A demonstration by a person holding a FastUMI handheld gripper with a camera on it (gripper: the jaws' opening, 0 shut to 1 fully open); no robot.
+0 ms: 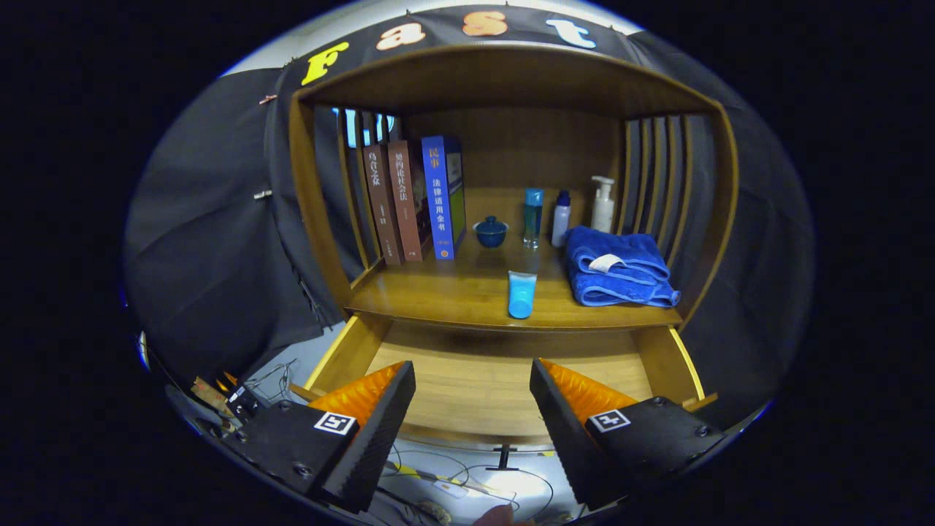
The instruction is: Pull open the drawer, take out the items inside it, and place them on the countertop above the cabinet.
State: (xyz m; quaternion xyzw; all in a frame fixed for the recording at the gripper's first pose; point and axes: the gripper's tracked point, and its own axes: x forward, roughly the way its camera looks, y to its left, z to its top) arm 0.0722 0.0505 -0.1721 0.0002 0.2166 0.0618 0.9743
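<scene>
Drawer (504,380) pulled open beneath the tabletop (438,292), wooden floor bare.
A blue tube (521,294) lies at the tabletop's front edge; the gripper (472,394) hovers over the drawer, fingers wide apart, holding nothing.

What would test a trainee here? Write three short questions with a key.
1. True or false: the drawer is pulled open.
2. What lies on the countertop nearest the drawer: A towel, B tube, C cup?
3. Fill in: the gripper is ____, holding nothing.

Key:
1. True; its visible floor is bare.
2. B, the tube; the towel lies beside it and the cup farther back.
3. Open.
</scene>
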